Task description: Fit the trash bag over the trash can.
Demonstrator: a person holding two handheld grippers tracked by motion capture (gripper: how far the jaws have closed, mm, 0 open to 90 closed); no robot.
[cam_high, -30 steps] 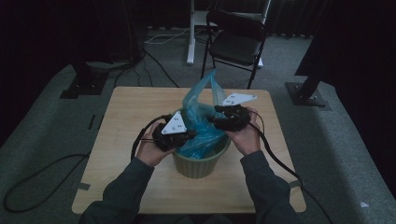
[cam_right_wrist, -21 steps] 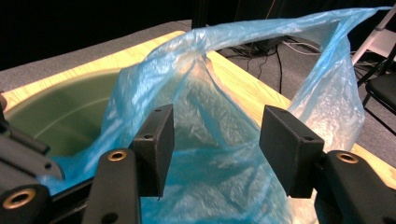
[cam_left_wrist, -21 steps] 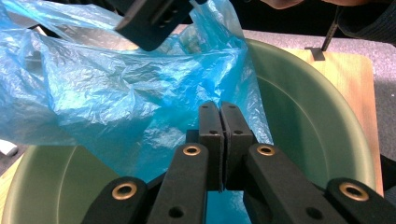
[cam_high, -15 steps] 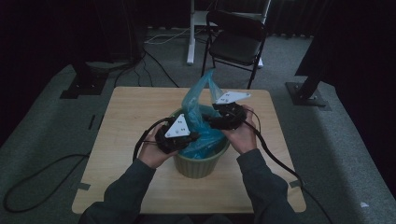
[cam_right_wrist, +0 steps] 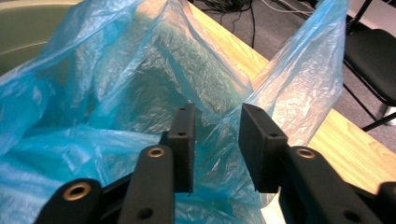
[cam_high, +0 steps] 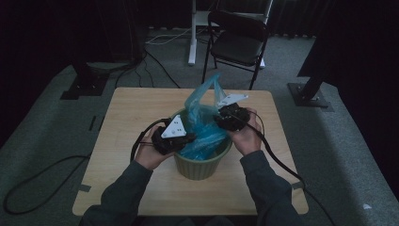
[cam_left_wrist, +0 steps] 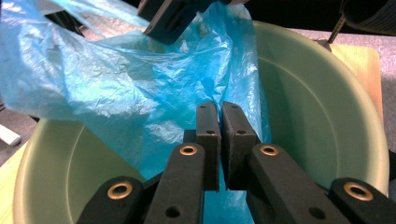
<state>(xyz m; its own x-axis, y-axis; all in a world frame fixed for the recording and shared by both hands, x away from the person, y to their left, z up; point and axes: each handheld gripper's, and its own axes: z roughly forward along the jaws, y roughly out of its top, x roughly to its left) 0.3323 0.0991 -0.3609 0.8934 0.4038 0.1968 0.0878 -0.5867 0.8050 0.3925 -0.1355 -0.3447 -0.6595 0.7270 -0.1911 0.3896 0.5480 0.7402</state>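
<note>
1. On the left, my left gripper (cam_high: pixel 186 140) hangs over the near-left rim of the green bucket (cam_high: pixel 203 168), which stands at the middle of the wooden table (cam_high: pixel 127 110). In the left gripper view its jaws stand together, with only a sliver of gap; the blue film lies right behind them, and I cannot tell whether a fold is caught between.

2. At centre, the blue plastic bag (cam_high: pixel 202 122) sits partly inside the bucket, its lower part crumpled down the green wall (cam_left_wrist: pixel 322 107) and its upper part standing up above the far rim in two loose peaks.

3. I judge the bag to be very light, thin and limp: it creases at a touch, holds no shape, and would slide off a smooth pad unless pinched hard. It could tear if pulled against the rim. The best hold looks to be the free top edge, gathered into a fold, not the slack belly.

4. On the right, my right gripper (cam_high: pixel 221 117) is at the bucket's far-right rim; its jaws stand apart, straddling a raised ridge of the bag (cam_right_wrist: pixel 224 126) without clamping it.

5. Beyond the table stands a black folding chair (cam_high: pixel 237 42).
</note>
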